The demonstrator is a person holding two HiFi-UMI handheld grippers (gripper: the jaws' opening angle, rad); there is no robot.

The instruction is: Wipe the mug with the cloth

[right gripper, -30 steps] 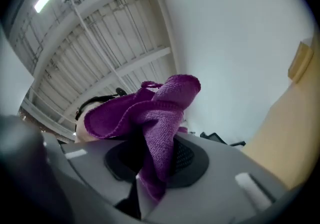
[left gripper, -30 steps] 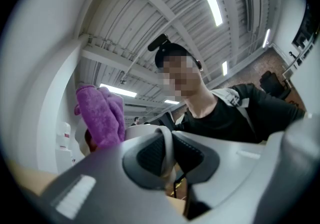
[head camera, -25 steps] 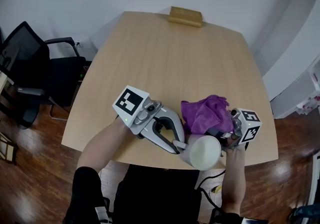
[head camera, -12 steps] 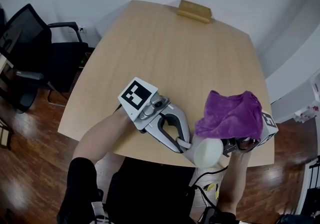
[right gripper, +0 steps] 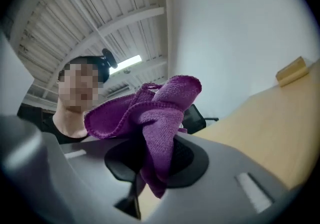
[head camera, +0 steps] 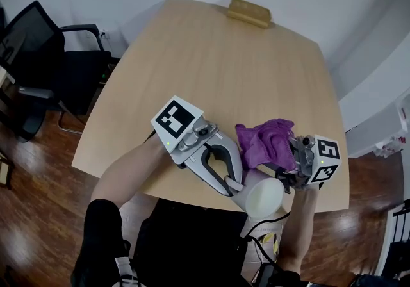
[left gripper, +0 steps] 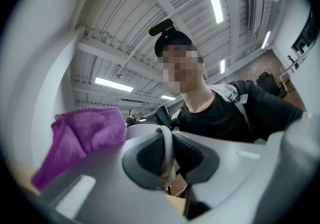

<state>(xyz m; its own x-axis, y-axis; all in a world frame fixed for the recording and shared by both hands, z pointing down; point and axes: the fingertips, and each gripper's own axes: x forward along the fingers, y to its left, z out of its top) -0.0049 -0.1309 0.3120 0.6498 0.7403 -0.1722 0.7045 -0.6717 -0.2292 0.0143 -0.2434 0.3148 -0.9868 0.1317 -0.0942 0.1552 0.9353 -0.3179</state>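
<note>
A white mug hangs over the table's near edge, with my left gripper shut on a thin white part at its side. In the left gripper view that white strip of the mug is pinched between the black pads of the left gripper. My right gripper is shut on a bunched purple cloth, which lies just above and against the mug. In the right gripper view the cloth bulges out of the right gripper and hides the mug. The cloth also shows at the left of the left gripper view.
The light wooden table carries a small wooden block at its far edge. A black office chair stands to the left on the wood floor. The person's body is close behind the near table edge.
Half a second ago the cloth was spread out and swung up to the right. It has come back left and down, bunched against the mug. The left gripper with the mug kept still.
</note>
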